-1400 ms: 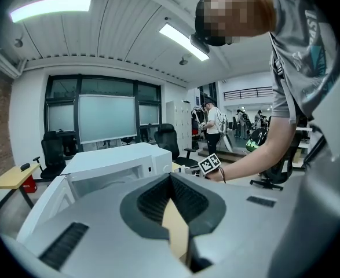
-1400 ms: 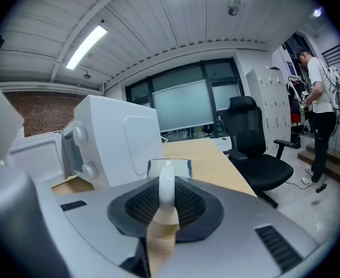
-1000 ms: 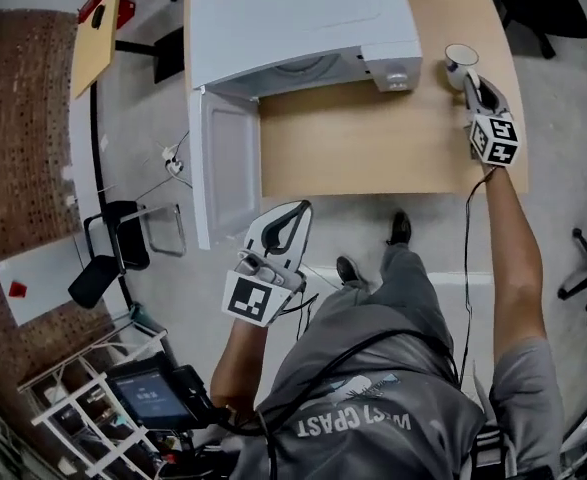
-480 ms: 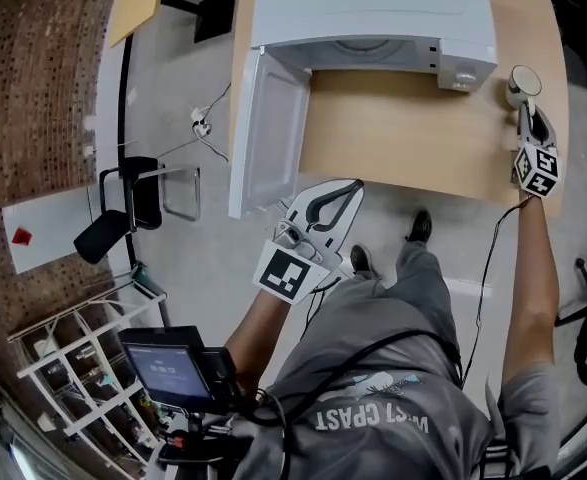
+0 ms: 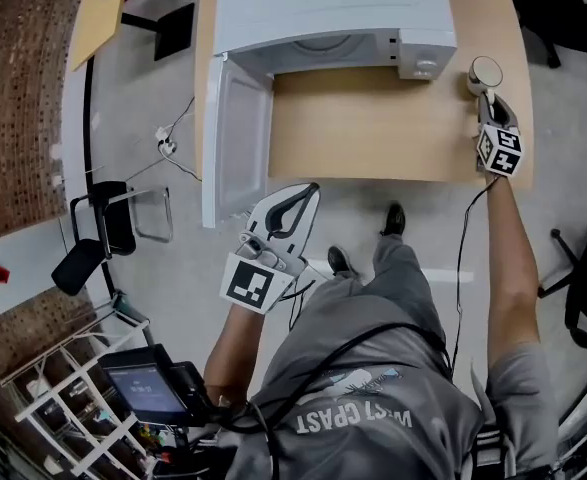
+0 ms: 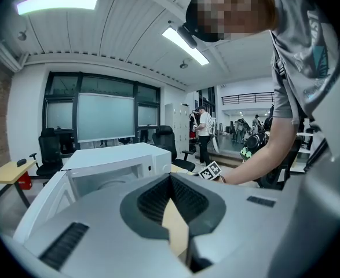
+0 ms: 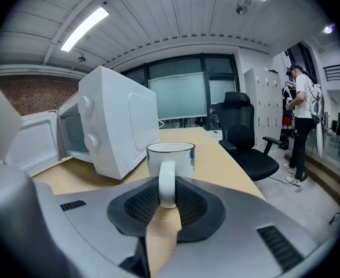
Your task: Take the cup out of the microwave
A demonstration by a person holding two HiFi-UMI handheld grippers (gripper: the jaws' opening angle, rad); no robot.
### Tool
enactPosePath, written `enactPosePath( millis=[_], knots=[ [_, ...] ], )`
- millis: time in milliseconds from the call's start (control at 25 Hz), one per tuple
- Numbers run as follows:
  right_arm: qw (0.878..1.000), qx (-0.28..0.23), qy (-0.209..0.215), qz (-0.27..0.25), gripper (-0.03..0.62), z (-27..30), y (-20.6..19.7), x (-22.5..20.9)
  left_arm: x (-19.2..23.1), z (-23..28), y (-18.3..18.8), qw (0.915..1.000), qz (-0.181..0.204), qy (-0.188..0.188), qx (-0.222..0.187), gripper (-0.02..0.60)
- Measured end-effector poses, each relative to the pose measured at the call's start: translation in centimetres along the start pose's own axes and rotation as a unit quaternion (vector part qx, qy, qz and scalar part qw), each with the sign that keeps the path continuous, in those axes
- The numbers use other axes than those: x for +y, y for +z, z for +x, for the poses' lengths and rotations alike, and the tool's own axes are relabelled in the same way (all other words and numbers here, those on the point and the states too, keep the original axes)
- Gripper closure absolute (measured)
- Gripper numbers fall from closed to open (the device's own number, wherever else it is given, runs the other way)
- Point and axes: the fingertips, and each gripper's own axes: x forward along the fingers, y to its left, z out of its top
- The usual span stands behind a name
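Jaws of the right gripper (image 5: pixel 490 108) clamp the cup (image 5: pixel 486 72) at the head view's upper right, out on the surface (image 5: pixel 373 128) beside the open microwave (image 5: pixel 323 8). The left gripper view shows the left gripper (image 6: pixel 170 178) with jaws together, empty. The right gripper view shows the handle (image 7: pixel 167 184) pinched. It is best to keep the cup level and release only once its base sits flat.

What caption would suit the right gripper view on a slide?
Right gripper holds a white cup by its handle beside the open microwave on a wooden table.
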Motion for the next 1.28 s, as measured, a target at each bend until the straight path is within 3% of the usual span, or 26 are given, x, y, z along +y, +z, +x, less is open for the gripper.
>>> enactPosePath(
  millis=[560,840,960,1280],
  knots=[
    [0.995,0.093,0.018,0.027,0.525,-0.9,-2.0,0.6,-0.4,-4.7,-0.4,0.9995,0.030,0.000,0.005,0.555],
    [0.994,0.101,0.020,0.042,0.523,-2.2,-1.7,1.4,-0.4,-7.7,0.3,0.9995,0.031,0.008,-0.007,0.555],
    [0.993,0.109,0.015,0.045,0.476,-3.2,-2.0,1.7,-0.6,-8.9,0.3,0.9992,0.038,0.007,-0.012,0.555],
    [0.995,0.096,-0.009,0.040,0.473,-6.7,-1.1,2.8,-0.9,-12.8,0.4,0.9987,0.039,0.013,-0.032,0.555]
  ],
)
